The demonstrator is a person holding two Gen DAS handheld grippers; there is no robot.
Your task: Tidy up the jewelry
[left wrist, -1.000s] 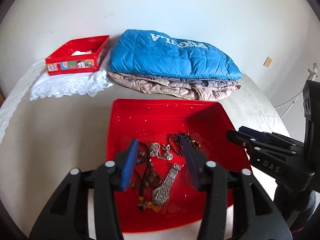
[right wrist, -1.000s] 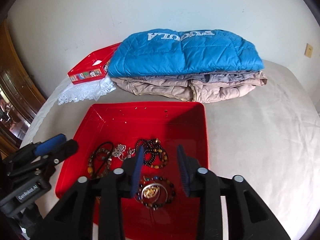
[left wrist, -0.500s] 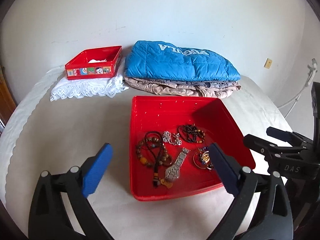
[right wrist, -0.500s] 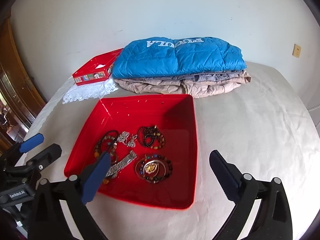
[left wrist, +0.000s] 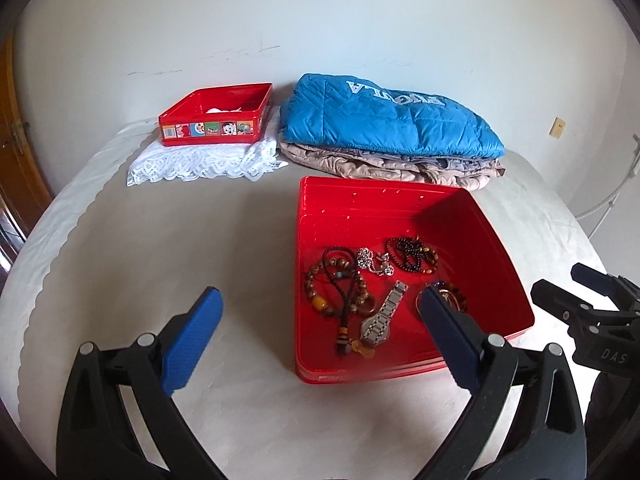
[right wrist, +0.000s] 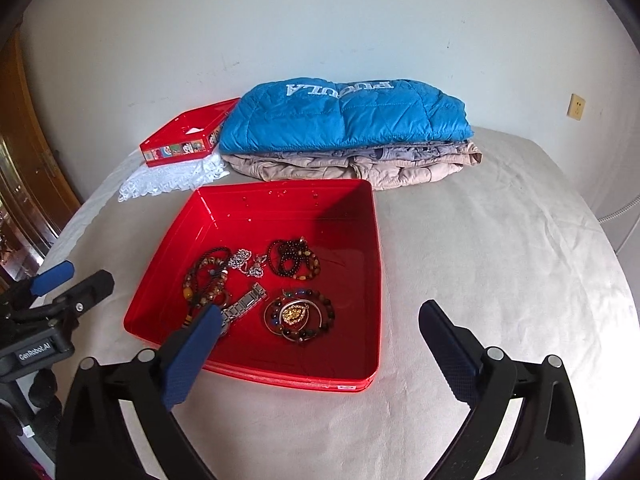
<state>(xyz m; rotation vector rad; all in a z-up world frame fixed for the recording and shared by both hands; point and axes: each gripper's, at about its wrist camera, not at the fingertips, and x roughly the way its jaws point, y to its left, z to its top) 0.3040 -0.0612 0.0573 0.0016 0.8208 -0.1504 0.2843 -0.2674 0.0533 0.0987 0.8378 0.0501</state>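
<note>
Both grippers — left gripper [left wrist: 318,334] and right gripper [right wrist: 320,344] — had just spread wide, empty.
Jewelry [right wrist: 256,284] lay inside the red tray [right wrist: 372,264], twelve o'clock; best approach — pinch one piece, avoiding tangles.

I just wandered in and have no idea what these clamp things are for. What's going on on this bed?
A person holds a two-finger gripper in each hand over a red tray of jewelry: bead bracelets, a metal watch, a silver chain. The left gripper and right gripper have both just opened wide and hold nothing. Nothing has left the tray yet. A smaller red tin sits behind on white lace.
</note>
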